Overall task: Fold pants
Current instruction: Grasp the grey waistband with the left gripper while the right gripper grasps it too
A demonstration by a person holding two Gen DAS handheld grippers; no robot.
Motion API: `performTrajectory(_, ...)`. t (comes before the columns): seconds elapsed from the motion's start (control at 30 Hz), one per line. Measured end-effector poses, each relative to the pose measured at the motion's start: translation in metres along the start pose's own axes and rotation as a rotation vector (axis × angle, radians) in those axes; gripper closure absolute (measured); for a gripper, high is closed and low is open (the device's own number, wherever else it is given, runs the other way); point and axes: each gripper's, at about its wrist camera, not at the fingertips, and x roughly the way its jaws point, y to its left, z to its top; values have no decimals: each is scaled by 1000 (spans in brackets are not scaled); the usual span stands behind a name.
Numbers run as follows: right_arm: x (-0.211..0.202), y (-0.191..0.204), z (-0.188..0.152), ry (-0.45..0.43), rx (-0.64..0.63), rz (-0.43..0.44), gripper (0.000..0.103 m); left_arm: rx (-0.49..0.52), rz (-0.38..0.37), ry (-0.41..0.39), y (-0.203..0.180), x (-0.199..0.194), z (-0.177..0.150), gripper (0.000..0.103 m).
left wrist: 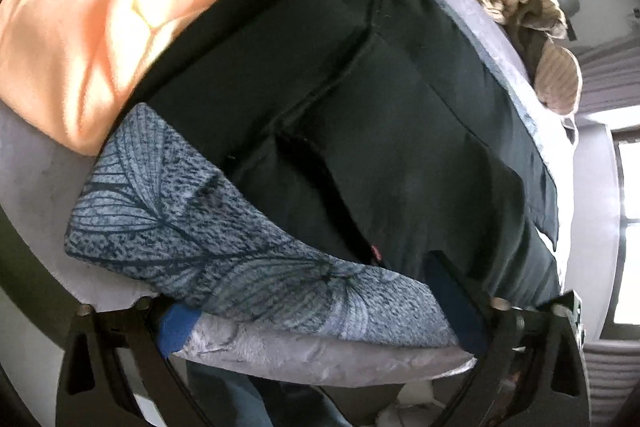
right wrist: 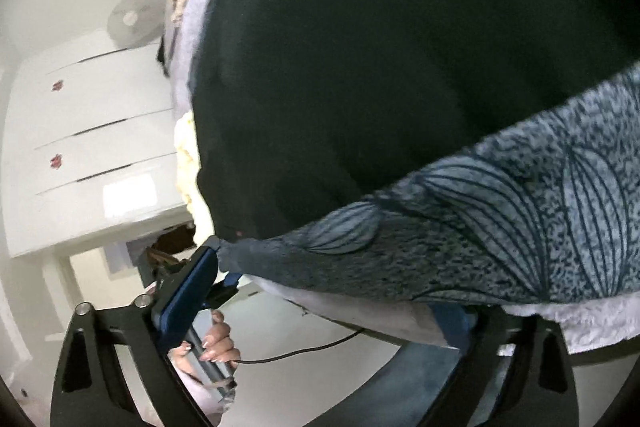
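The left gripper (left wrist: 316,311) points steeply down, and its 2 jaws stand wide apart. A patterned cloth (left wrist: 200,227) lies flat between them, not squeezed. Below it, a leg in blue jeans (left wrist: 228,387) shows. The right gripper (right wrist: 320,307) points down at a smaller slope, also with its jaws wide apart. The tip of 1 pad (right wrist: 188,287) touches the corner of the cloth, and the other pad is mostly hidden under it. Behind this pad the person's left hand (right wrist: 216,345) is closed around a grey handle.
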Motion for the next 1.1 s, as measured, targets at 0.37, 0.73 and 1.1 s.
performTrajectory(0.37, -45, 51, 8, -70, -113, 46, 88, 13, -45, -78, -34, -58, 23, 72)
performTrajectory(0.73, -62, 159, 128, -154, -301, 32, 88, 171, -83, -239, -118, -61, 156, 72)
performTrajectory(1.1, 39, 137, 257, -140, -206, -196, 79, 192, 108, -206, -102, 37, 249, 23)
